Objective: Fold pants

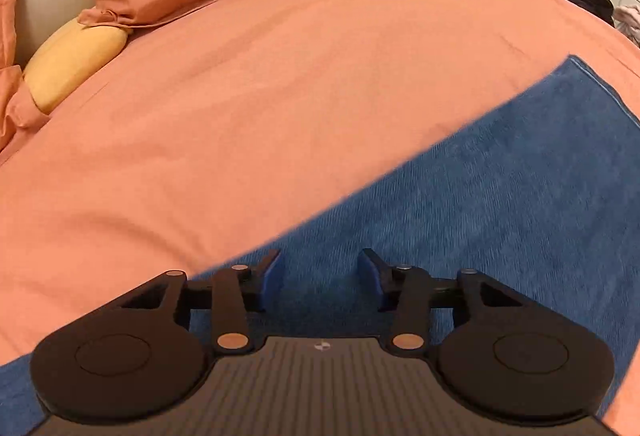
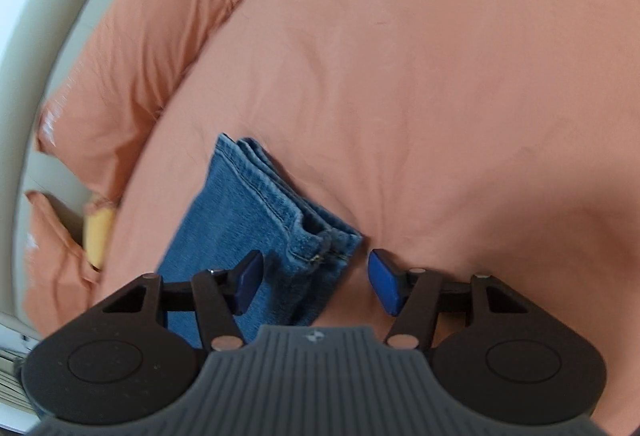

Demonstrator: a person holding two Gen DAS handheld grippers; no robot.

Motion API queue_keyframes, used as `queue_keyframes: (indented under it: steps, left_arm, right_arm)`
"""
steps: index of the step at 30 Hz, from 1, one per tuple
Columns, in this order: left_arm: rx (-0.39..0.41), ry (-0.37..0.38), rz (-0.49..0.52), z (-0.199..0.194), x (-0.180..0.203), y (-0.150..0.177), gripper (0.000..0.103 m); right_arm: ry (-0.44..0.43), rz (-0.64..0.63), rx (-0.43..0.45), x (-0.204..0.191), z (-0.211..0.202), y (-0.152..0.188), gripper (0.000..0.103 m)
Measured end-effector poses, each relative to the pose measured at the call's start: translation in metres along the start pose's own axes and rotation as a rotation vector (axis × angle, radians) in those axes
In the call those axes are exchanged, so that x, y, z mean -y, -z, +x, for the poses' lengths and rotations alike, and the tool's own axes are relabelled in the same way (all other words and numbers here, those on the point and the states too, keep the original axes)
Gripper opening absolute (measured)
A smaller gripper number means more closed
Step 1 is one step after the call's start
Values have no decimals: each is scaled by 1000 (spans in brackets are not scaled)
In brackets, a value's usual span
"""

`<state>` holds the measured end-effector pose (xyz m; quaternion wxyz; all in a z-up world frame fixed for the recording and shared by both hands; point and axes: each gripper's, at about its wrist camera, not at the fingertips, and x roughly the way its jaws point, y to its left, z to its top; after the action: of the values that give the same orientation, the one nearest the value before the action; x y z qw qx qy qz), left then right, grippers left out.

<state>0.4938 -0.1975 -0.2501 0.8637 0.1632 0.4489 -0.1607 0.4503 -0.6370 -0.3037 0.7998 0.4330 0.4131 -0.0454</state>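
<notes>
Both grippers hover over the bed with their jaws apart and nothing between the pads. Seen from its own camera, the left gripper (image 1: 320,278) hangs above a flat stretch of the blue jeans (image 1: 460,204), whose long straight edge runs from about 8 o'clock to 1 o'clock across the orange bedspread (image 1: 280,96). No cloth rises between its blue pads (image 1: 272,276); they seem clear of the denim, though motion blur makes the gap hard to judge.

In the right wrist view, the right gripper (image 2: 316,286) points down at the near end of the jeans (image 2: 248,216), which already lie doubled lengthwise, stacked layers showing along the edge toward 12 o'clock. A thick seamed corner with a metal fitting sits just ahead of the fingers, at roughly 12 o'clock from the left-hand pad, while the other pad is over bare bedspread. An orange pillow (image 2: 132,76) lies well apart at 10 o'clock.

The step in hand looks like taking hold for the next fold across the length. To do it well, each gripper should come down at a corner of the same end, close on all stacked layers rather than only the top one, and avoid pinching the bedspread beneath. Lifting both corners together and carrying them level keeps the edges aligned; the bulky seam may slip, so bite well behind it.
</notes>
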Motion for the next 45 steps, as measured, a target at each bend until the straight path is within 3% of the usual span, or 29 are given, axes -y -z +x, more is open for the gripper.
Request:
queue_keyframes:
  steps: [3, 11, 15, 18, 26, 30, 33, 36, 38, 40, 41, 45]
  left_arm:
    - [11, -21, 11, 11, -1, -12, 45]
    - [-2, -27, 33, 10, 5, -16, 40]
    - [20, -40, 60, -12, 15, -13, 33]
    - [23, -9, 108, -30, 25, -4, 30]
    - [-29, 68, 295, -60, 70, 52, 22]
    - [-28, 101, 277, -72, 84, 76, 8]
    - [-19, 141, 260, -84, 94, 90, 6]
    - [5, 128, 251, -94, 104, 103, 0]
    - [18, 132, 233, -102, 102, 110, 0]
    - [1, 221, 193, -114, 95, 113, 15]
    - [10, 238, 189, -122, 93, 117, 16]
    - [70, 212, 161, -160, 65, 131, 17]
  right_arm:
    - [-30, 41, 20, 11, 5, 2, 29]
    - [-85, 38, 38, 20, 3, 5, 14]
    - [-62, -1, 53, 8, -7, 2, 11]
    - [-22, -54, 51, -9, -15, -1, 10]
    - [48, -209, 66, -60, -38, -8, 10]
    - [53, -274, 85, -89, -53, -7, 9]
    - [36, -343, 109, -120, -68, -2, 9]
    - [15, -433, 126, -159, -86, 7, 9]
    - [-2, -501, 136, -189, -98, 16, 9]
    - [-19, -577, 142, -220, -109, 28, 8]
    - [-25, -616, 146, -235, -114, 35, 8]
    - [-54, -726, 143, -299, -127, 68, 8]
